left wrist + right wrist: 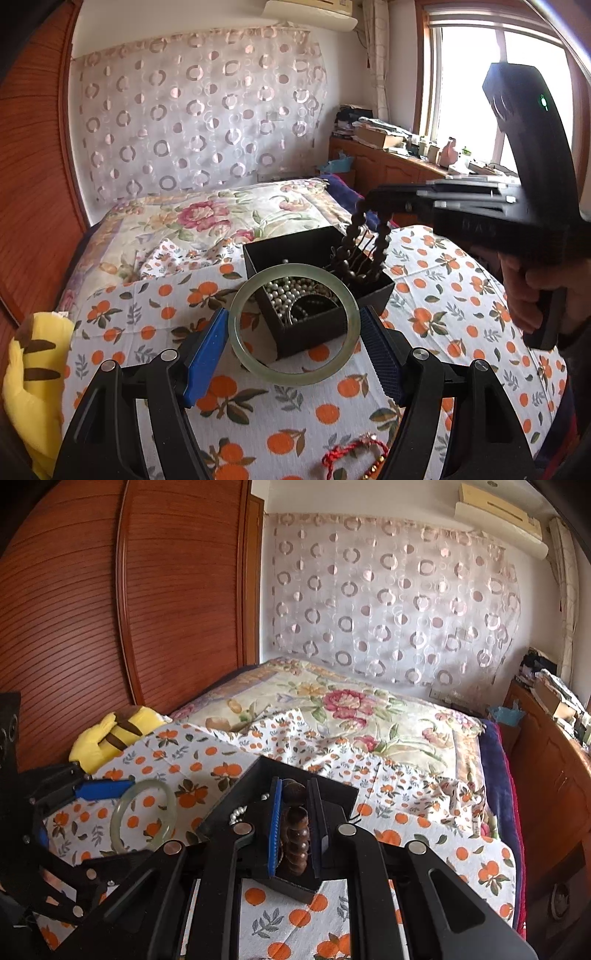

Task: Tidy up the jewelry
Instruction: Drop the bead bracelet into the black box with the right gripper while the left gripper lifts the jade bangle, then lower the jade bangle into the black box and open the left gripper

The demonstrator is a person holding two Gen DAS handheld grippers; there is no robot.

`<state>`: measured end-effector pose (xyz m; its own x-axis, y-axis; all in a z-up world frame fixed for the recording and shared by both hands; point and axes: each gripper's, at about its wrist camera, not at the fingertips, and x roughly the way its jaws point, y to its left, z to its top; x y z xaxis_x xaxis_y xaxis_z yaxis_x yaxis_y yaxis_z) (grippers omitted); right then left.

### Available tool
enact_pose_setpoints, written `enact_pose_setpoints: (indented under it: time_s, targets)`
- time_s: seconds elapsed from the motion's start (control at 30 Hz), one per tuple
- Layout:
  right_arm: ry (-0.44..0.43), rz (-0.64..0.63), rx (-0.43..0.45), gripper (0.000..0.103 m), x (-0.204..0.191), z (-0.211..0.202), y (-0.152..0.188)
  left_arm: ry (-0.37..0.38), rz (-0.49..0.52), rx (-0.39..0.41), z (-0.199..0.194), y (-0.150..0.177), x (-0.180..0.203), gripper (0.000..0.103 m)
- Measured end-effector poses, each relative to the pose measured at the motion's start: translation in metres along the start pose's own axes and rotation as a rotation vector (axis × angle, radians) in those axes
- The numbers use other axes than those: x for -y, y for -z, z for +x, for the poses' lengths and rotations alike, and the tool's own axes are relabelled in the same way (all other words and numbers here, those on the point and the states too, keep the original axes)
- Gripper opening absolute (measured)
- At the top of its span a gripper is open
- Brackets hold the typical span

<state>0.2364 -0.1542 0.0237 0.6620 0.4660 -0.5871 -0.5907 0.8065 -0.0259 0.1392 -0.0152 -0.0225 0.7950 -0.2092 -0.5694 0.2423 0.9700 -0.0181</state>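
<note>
My left gripper (295,326) is shut on a pale green jade bangle (242,349) and holds it just in front of the black jewelry box (314,338). The box holds pearls (282,293) and other pieces. My right gripper (365,201) is shut on a dark wooden bead strand (382,242) that hangs down into the box's far corner. In the right wrist view the beads (295,830) sit between the pads above the box (236,801), and the bangle (144,816) shows at the left.
The box stands on a white cloth with orange prints (443,280). A red cord bracelet (351,452) lies near the front edge. A yellow plush toy (33,369) is at the left, a flowered bed (192,221) behind, a cluttered wooden cabinet (391,162) by the window.
</note>
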Motion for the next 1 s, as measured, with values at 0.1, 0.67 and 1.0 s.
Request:
enact_pose_setpoints:
  time_s: [0.1, 0.67, 1.0]
  targets:
    - [-0.009, 0.016, -0.019, 0.015, 0.004, 0.005, 0.005, -0.001, -0.001, -0.008, 0.007, -0.003, -0.001, 0.069]
    - [0.048, 0.041, -0.028, 0.038, 0.033, -0.015, 0.036, -0.018, 0.031, -0.046, 0.050, -0.025, 0.007, 0.069]
    - [0.072, 0.065, -0.055, 0.038, 0.049, -0.021, 0.071, -0.032, 0.054, -0.093, 0.080, -0.033, 0.018, 0.069]
